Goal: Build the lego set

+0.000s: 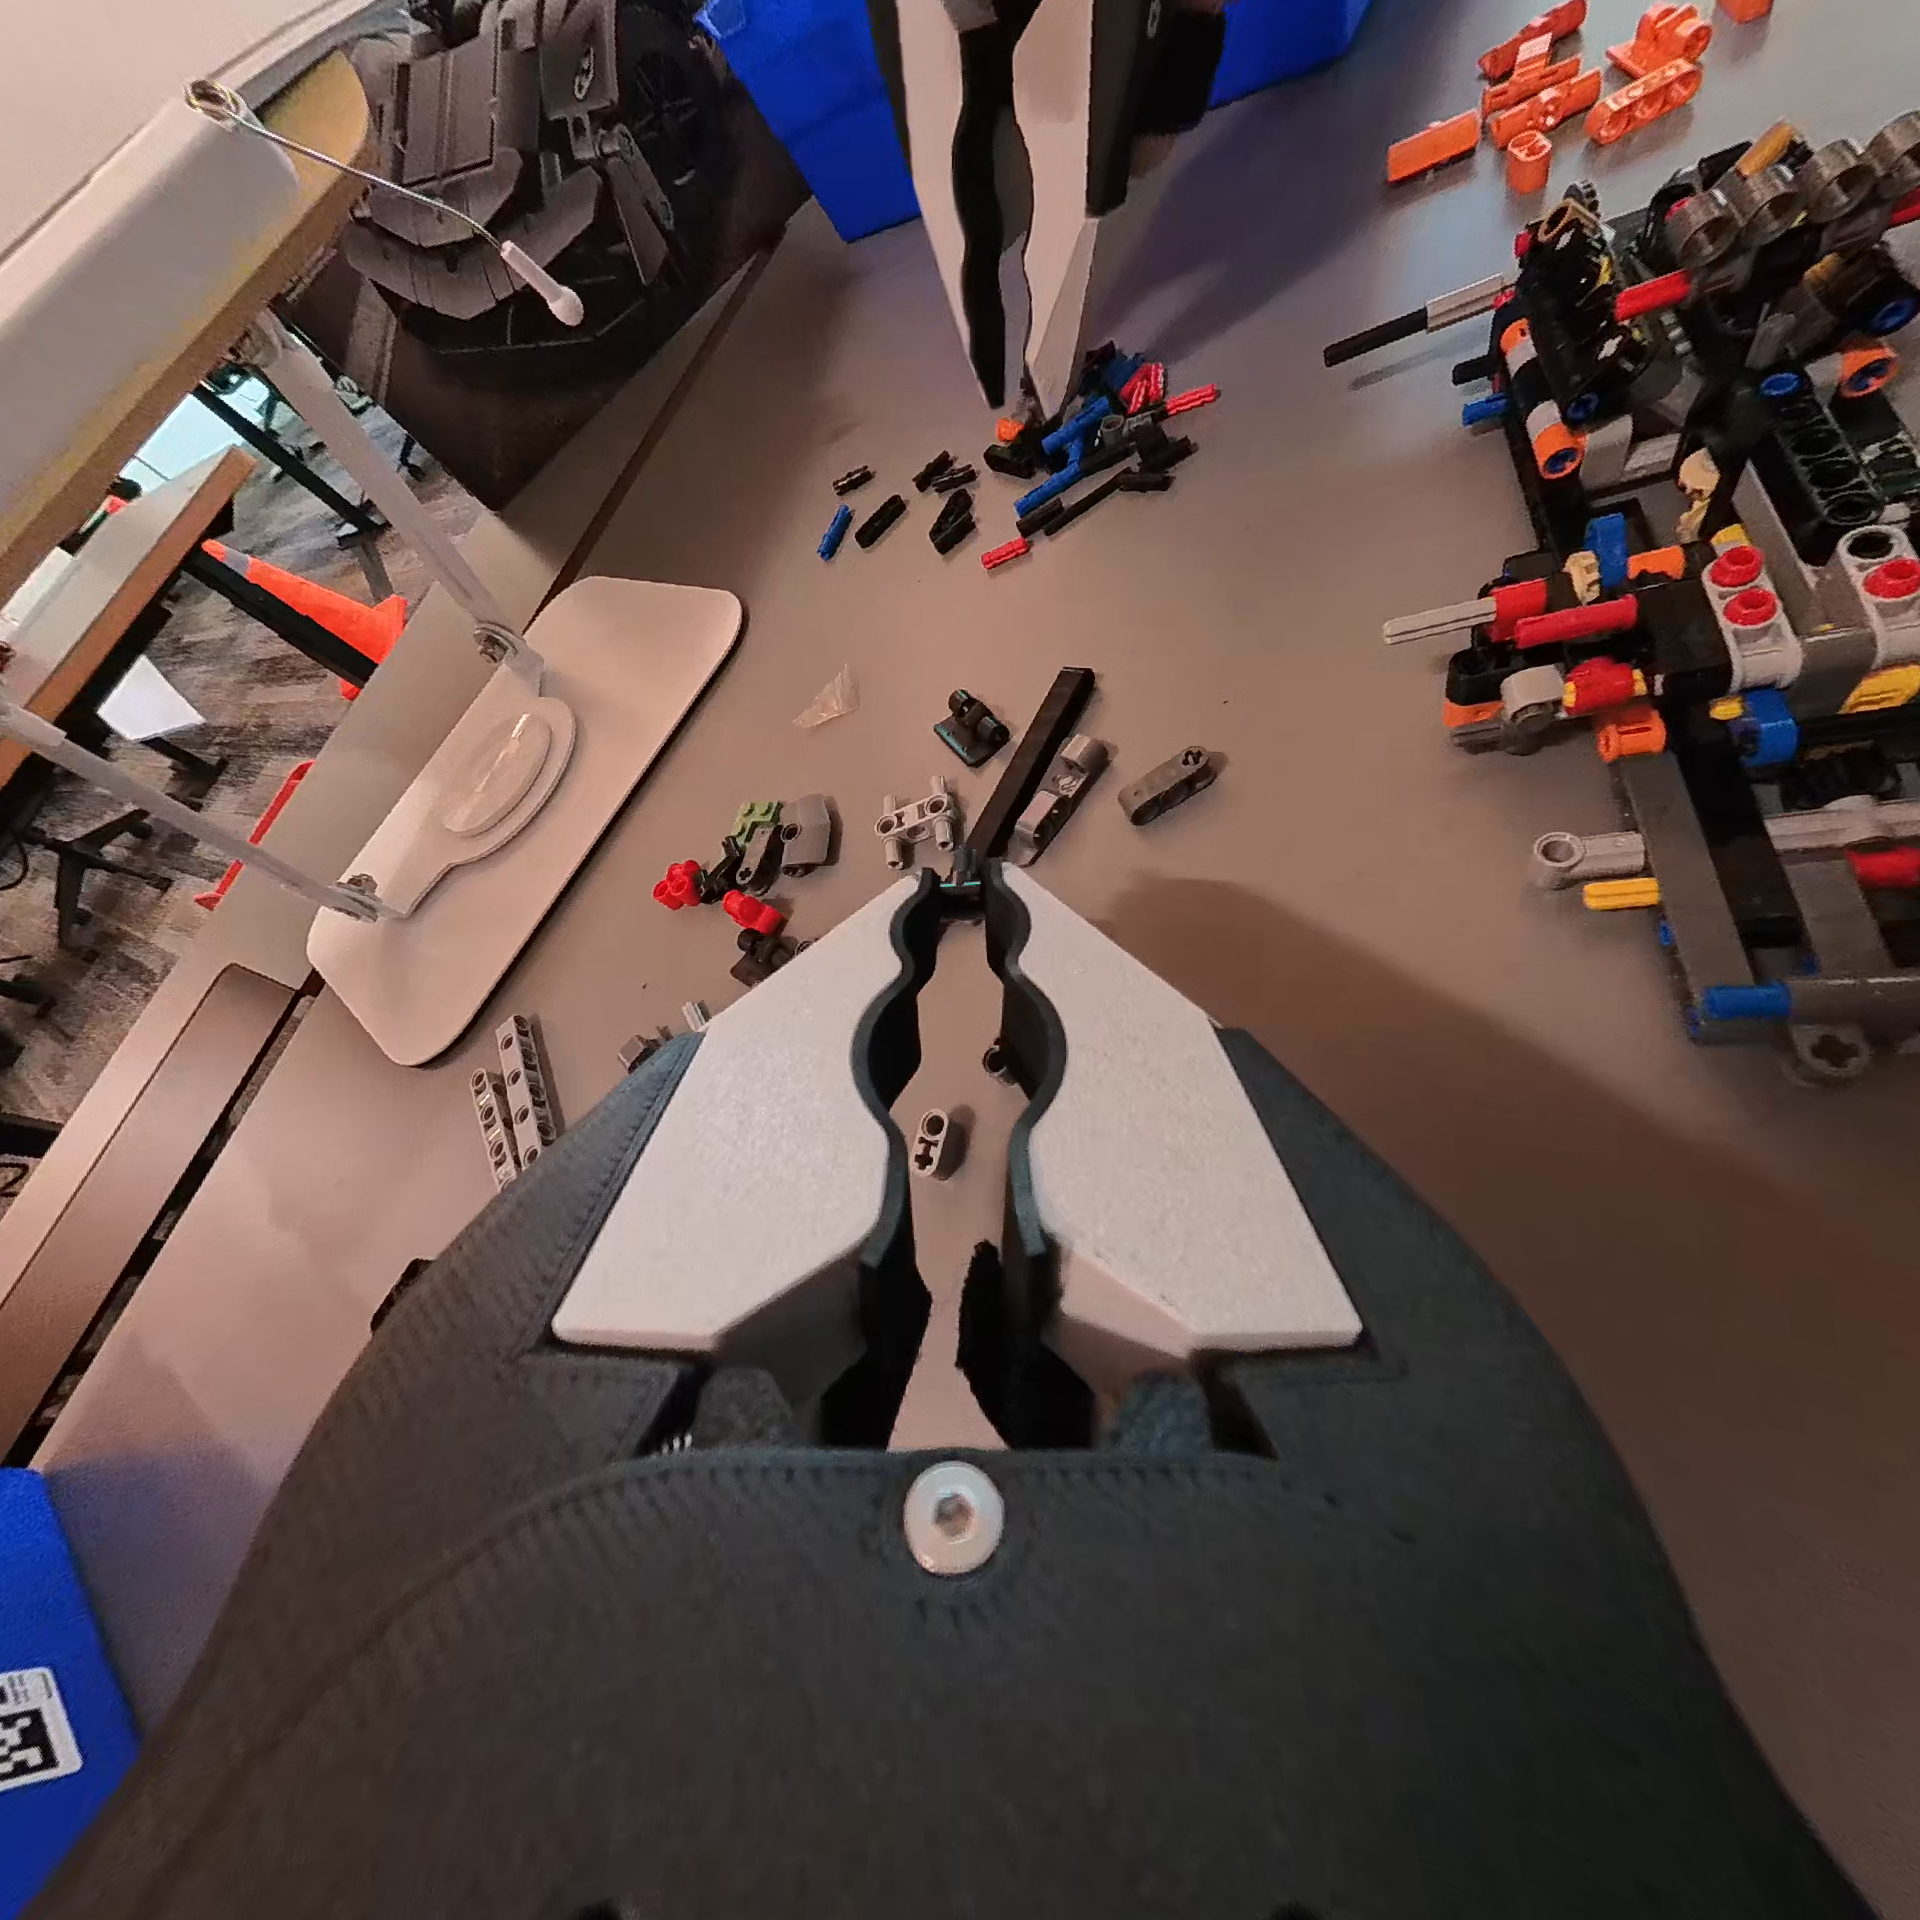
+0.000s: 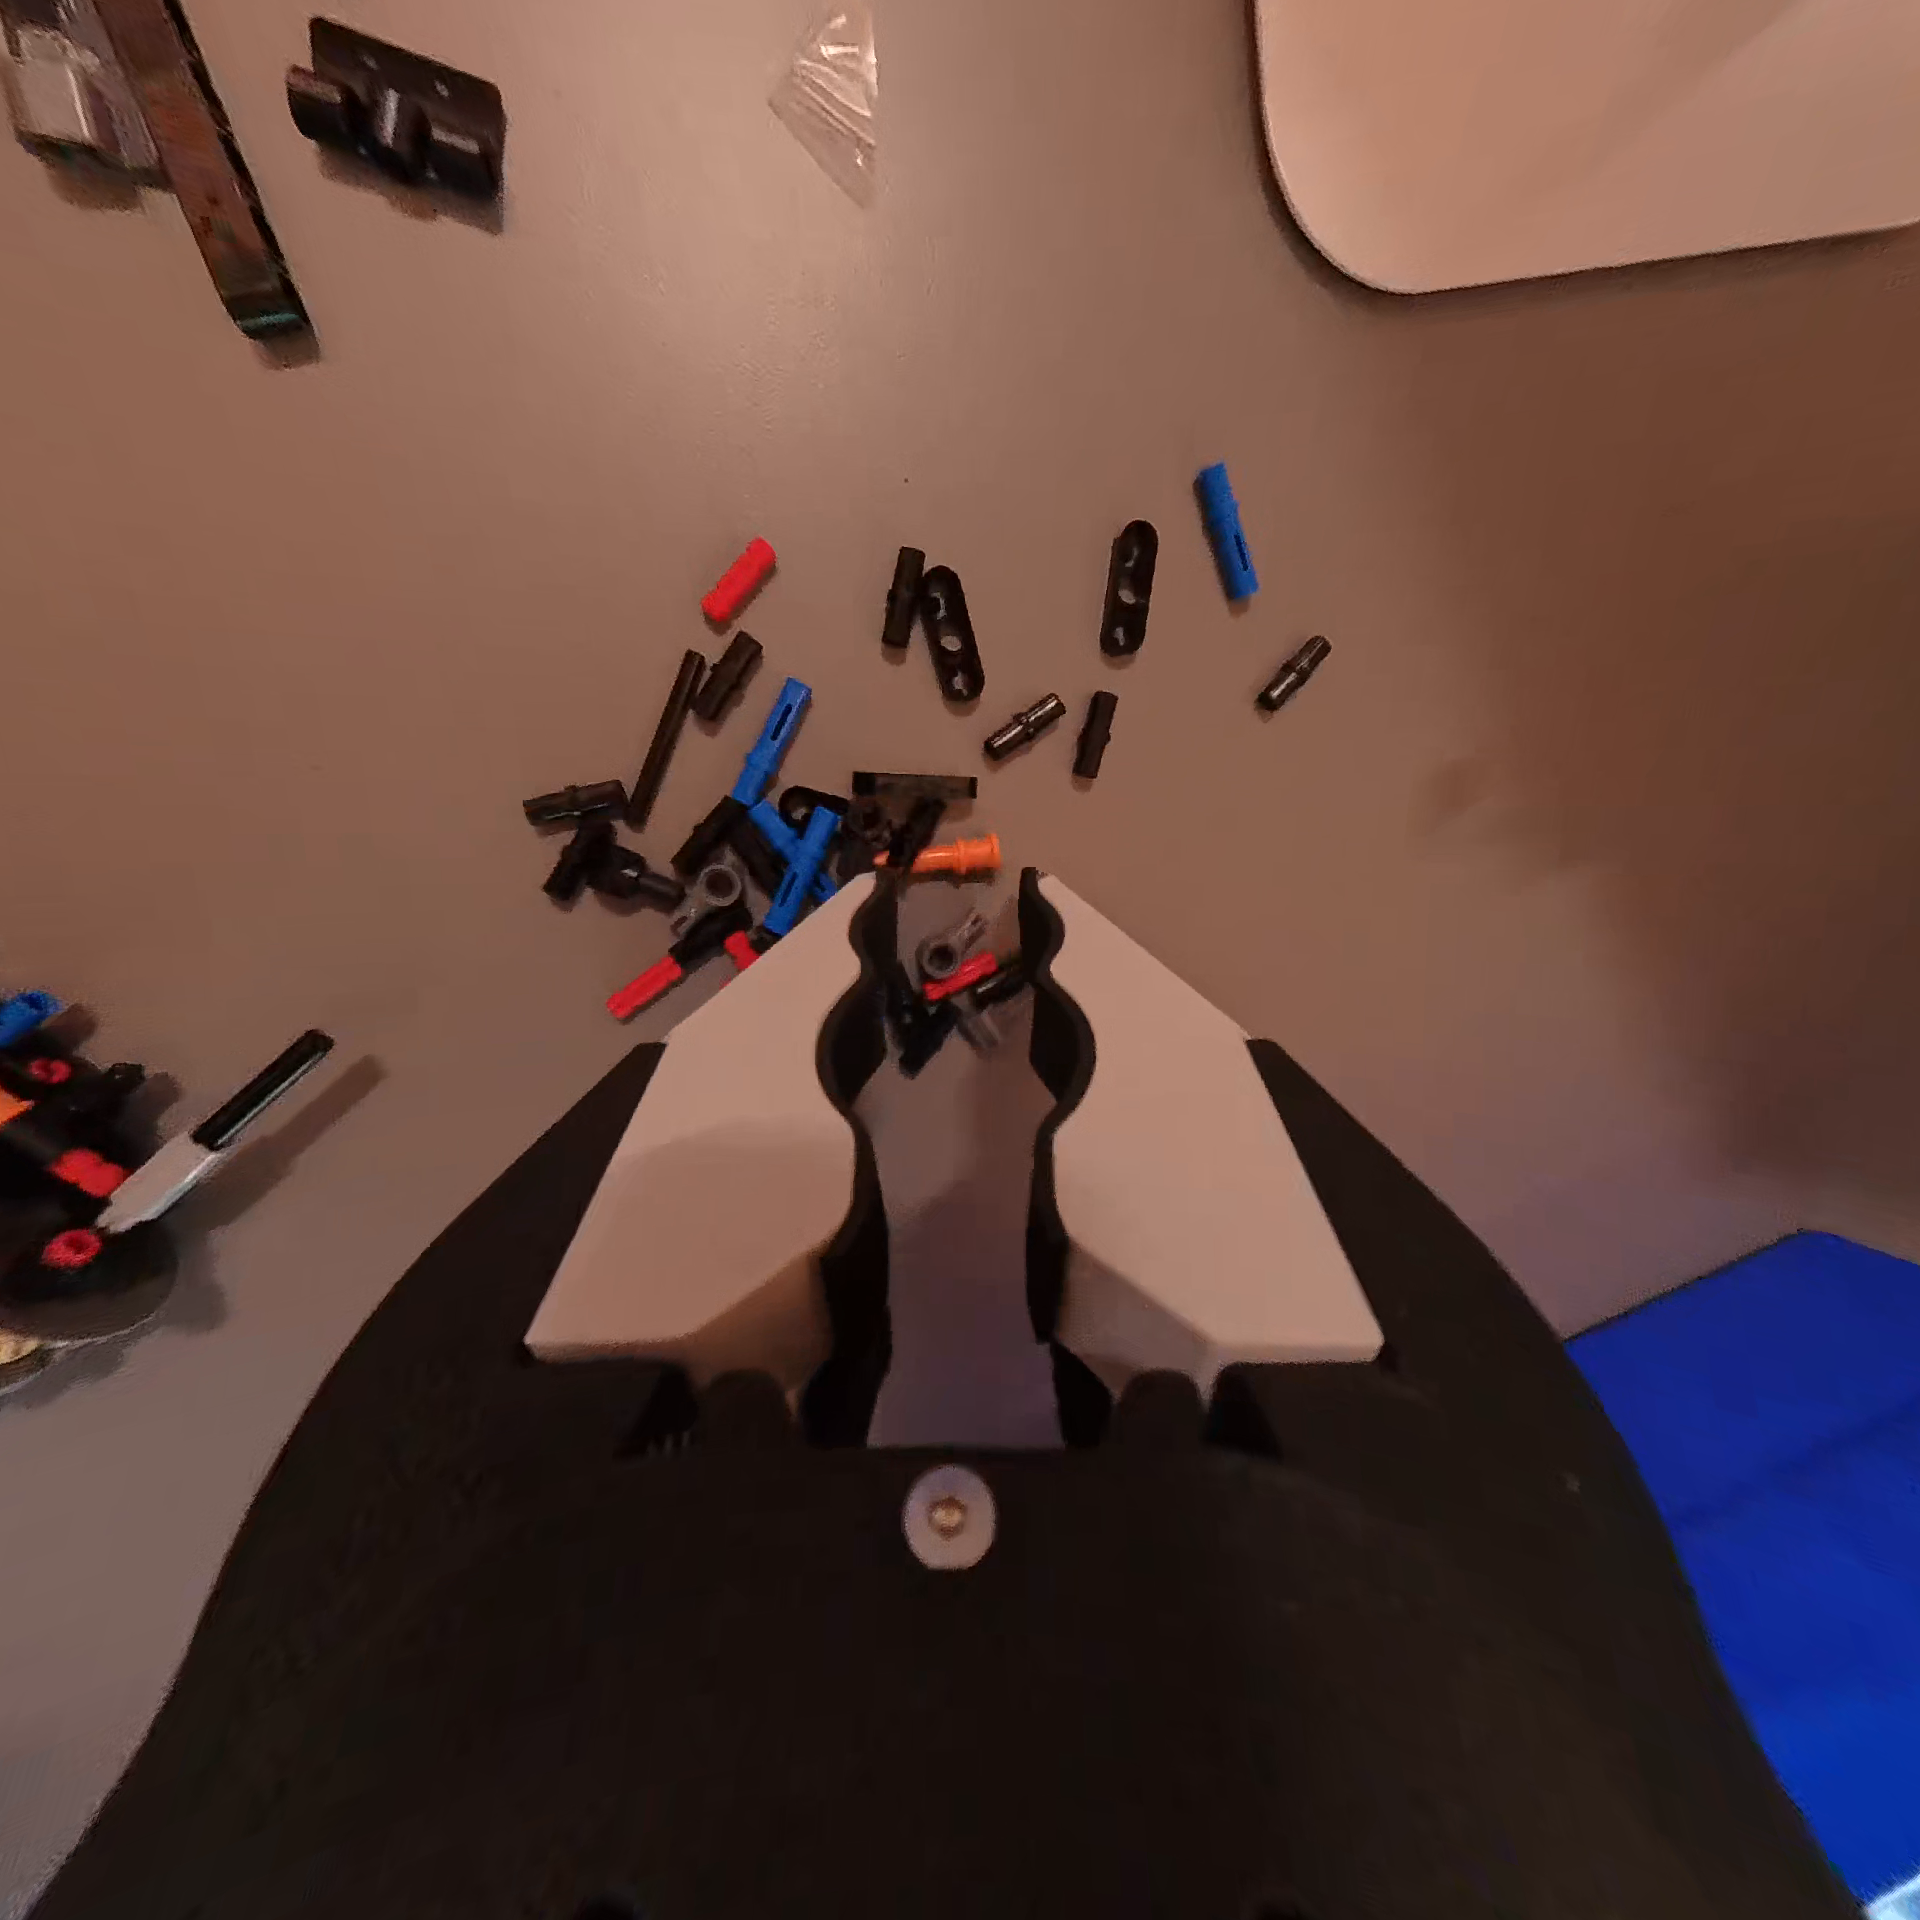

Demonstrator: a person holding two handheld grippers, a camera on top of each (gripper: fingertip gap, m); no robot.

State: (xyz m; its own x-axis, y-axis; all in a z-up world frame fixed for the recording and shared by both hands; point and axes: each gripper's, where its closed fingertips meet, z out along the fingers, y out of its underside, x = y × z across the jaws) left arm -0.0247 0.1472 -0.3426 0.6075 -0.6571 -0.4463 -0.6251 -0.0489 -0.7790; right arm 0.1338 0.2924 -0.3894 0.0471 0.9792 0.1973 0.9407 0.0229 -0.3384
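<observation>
My left gripper is low over the grey table, its tips shut on a small black piece with teal marks, at the near end of a long black beam. I cannot tell whether the piece belongs to the beam. My right gripper is open over a pile of black, blue and red pins. A grey connector and a red axle lie between its fingers. It also shows in the left wrist view, pointing down into the same pile. The partly built model stands to the right.
Loose grey, red and black pieces lie left of my left gripper. A white stand base sits near the table's left edge. Orange pieces lie at the far right, blue bins behind. A blue bin is by my right gripper. The tips of one gripper are about 25 cm away from the tips of the other.
</observation>
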